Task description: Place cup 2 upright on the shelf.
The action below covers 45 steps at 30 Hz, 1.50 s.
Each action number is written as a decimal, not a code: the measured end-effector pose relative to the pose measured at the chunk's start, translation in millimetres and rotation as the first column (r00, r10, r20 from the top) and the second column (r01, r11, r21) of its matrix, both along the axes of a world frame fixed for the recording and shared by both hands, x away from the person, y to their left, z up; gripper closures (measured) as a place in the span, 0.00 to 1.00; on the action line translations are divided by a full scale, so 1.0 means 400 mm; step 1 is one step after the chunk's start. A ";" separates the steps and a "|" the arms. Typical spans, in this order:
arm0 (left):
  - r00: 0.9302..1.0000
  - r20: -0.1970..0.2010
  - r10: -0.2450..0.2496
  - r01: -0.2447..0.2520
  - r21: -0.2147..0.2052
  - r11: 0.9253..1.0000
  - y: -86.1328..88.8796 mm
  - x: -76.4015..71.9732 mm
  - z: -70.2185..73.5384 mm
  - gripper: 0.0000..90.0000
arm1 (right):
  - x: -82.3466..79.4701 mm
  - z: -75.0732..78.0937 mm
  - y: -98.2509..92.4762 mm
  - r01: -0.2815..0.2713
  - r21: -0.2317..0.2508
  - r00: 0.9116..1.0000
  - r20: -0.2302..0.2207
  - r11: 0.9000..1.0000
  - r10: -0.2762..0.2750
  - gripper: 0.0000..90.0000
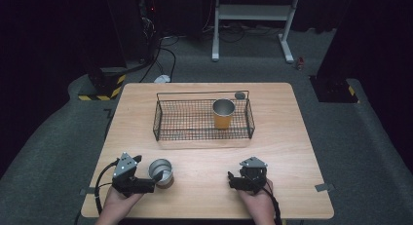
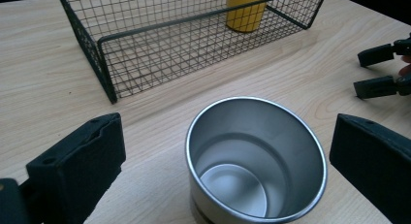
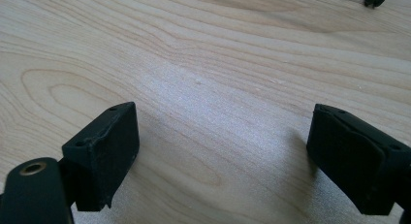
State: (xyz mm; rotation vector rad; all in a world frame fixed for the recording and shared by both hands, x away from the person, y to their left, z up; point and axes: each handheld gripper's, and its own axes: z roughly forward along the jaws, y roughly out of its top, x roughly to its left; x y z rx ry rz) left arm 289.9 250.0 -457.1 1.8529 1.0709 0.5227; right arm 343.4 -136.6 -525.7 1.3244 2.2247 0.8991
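You held your left gripper [image 1: 155, 178] low, jaws spread around a steel cup [image 2: 256, 158] without touching; your right gripper [image 1: 233, 178] rested released on the table [image 3: 203, 49], pointing left.

A wire basket [image 1: 203, 119] is set at the centre of the table [image 1: 292, 152], toward twelve o'clock. A cup [image 1: 223, 113] is stood upright inside it, toward its three o'clock end. A second cup [image 1: 161, 172] is placed on the table at seven o'clock of the basket, between the spread jaws of the left gripper [image 1: 155, 178]. The right gripper [image 1: 232, 179] is held at five o'clock, over bare tabletop.
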 end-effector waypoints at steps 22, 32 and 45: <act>0.999 0.007 -0.048 0.048 0.019 0.999 -0.025 -0.012 -0.039 0.00 | 0.000 0.000 0.000 0.000 0.000 1.000 0.000 1.000 0.000 0.13; 0.998 -0.015 -0.063 0.063 0.020 0.998 -0.029 -0.003 -0.058 0.00 | 0.000 0.000 0.000 0.000 0.000 1.000 0.000 1.000 0.000 0.13; 0.996 -0.025 -0.082 0.082 0.032 0.996 -0.035 0.000 -0.086 0.01 | 0.000 0.000 0.000 0.001 0.001 1.000 -0.001 1.000 -0.001 0.13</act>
